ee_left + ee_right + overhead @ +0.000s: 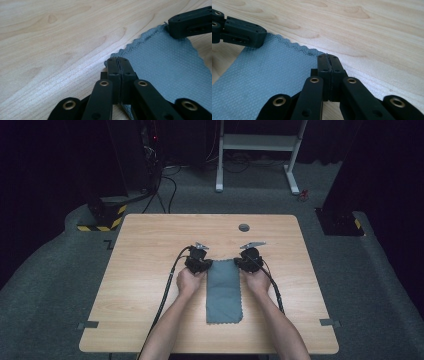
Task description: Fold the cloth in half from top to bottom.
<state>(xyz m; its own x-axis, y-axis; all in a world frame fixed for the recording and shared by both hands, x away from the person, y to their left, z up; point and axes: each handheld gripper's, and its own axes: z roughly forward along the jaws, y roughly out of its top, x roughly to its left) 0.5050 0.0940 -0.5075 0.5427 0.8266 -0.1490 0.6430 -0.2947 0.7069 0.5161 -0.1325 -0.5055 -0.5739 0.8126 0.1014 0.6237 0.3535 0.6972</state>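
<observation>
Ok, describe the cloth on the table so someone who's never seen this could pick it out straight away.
Start at the light wooden table and look to its middle, between the person's two hands. The grey cloth lies there as a long flat strip, its far corners pinched by the left gripper and the right gripper. Nothing else there is soft: scalloped edges, fine dimpled weave.
</observation>
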